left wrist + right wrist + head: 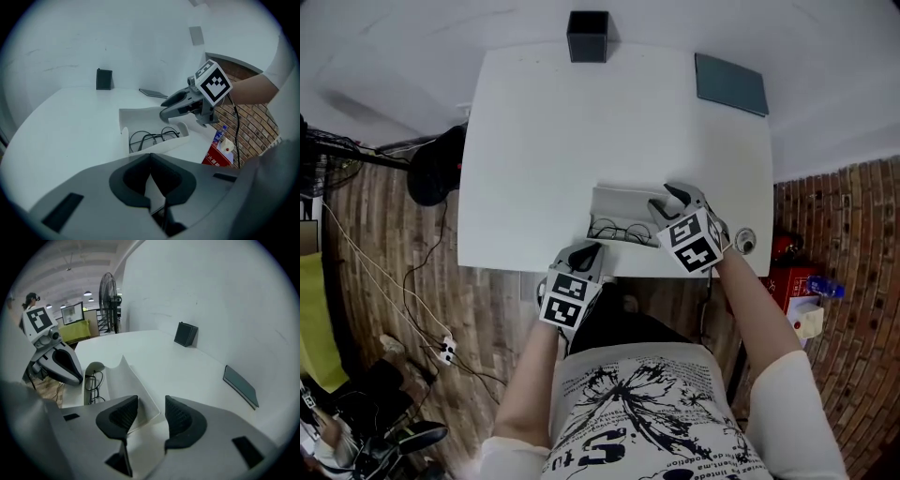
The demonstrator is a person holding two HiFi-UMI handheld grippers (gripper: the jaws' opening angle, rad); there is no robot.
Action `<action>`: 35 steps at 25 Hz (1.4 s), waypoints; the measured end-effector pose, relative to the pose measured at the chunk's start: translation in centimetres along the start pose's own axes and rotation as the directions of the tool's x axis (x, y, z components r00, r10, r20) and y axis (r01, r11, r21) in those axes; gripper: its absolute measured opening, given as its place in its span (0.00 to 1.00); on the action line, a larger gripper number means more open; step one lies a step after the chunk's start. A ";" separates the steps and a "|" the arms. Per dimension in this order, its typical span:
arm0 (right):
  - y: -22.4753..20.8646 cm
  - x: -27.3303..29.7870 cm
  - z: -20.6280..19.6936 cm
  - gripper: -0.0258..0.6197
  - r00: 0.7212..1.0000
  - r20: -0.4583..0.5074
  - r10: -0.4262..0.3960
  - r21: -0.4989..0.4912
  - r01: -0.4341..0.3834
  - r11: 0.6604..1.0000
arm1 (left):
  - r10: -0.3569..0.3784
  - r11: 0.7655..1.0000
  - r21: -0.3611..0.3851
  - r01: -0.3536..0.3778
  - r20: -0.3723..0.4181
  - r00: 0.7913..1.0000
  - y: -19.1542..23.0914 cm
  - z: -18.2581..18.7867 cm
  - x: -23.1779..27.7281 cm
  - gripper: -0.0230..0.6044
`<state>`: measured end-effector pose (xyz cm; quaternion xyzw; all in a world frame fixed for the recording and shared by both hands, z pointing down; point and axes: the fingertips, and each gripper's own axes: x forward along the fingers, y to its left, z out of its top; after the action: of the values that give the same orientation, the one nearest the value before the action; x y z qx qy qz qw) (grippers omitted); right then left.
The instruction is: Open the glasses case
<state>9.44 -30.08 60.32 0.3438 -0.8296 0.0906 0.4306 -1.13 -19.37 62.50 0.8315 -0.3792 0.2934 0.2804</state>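
The white glasses case lies open near the front edge of the white table, with thin dark-framed glasses in its tray. The lid stands up behind them. My right gripper is at the case's right end. Its jaws are open, with the lid's corner below the gap and neither pad touching it. My left gripper is shut, its tips at the tray's near left rim. Whether they pinch that rim is hidden. The left gripper view shows the right gripper over the lid.
A black box stands at the table's far edge and a dark flat pad lies at the far right corner. A fan and cables are on the floor to the left. A red carton sits below the table's right side.
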 end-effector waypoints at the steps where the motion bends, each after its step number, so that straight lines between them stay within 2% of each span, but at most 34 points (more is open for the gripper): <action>1: 0.0 -0.3 0.0 0.35 1.000 0.014 -0.003 0.016 0.003 1.000 | -0.004 1.000 -0.009 0.004 0.003 1.000 0.0 0.0 -0.1 0.06; 8: 0.3 -4.8 1.9 0.36 0.986 0.163 -0.034 0.097 0.018 0.995 | 0.043 0.998 -0.042 -0.040 0.068 0.997 0.6 1.6 -2.2 0.06; 13: 0.8 -8.7 3.5 0.33 0.967 0.250 -0.044 0.139 0.008 0.990 | 0.057 0.998 -0.006 -0.057 0.166 0.985 -0.4 5.2 -5.0 0.06; 18: 0.9 -13.6 5.6 0.17 0.924 0.363 -0.122 0.189 0.055 0.980 | 0.053 0.995 0.067 -0.076 0.299 0.953 -2.3 10.2 -9.0 0.06; 21: 1.4 -16.5 6.2 0.07 0.903 0.408 -0.138 0.201 0.058 0.978 | 0.045 0.990 0.106 -0.091 0.370 0.928 -3.7 12.7 -12.0 0.06; 25: 1.7 -20.0 7.4 0.07 0.859 0.492 -0.141 0.222 0.033 0.975 | 0.021 0.979 0.169 -0.112 0.466 0.884 -5.6 16.3 -15.7 0.06; 29: 1.8 -23.4 8.2 0.06 0.809 0.563 -0.170 0.231 0.044 0.972 | 0.002 0.965 0.222 -0.142 0.534 0.846 -7.7 18.3 -19.2 0.06; 30: 1.8 -24.3 8.4 0.06 0.796 0.579 -0.177 0.227 0.051 0.973 | -0.001 0.964 0.223 -0.148 0.556 0.831 -8.2 18.8 -20.0 0.06; 33: 1.9 -26.4 9.0 0.06 0.761 0.618 -0.198 0.207 0.085 0.975 | -0.010 0.970 0.190 -0.151 0.651 0.759 -9.1 20.6 -22.5 0.06; 35: 1.8 -27.5 9.4 0.06 0.740 0.638 -0.215 0.194 0.117 0.974 | -0.015 0.969 0.190 -0.155 0.677 0.736 -9.4 21.2 -23.9 0.06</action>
<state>12.92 -19.36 33.46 0.4558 -0.8849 -0.0159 0.0943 -0.68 -17.64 29.25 0.8932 -0.4488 0.0257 0.0131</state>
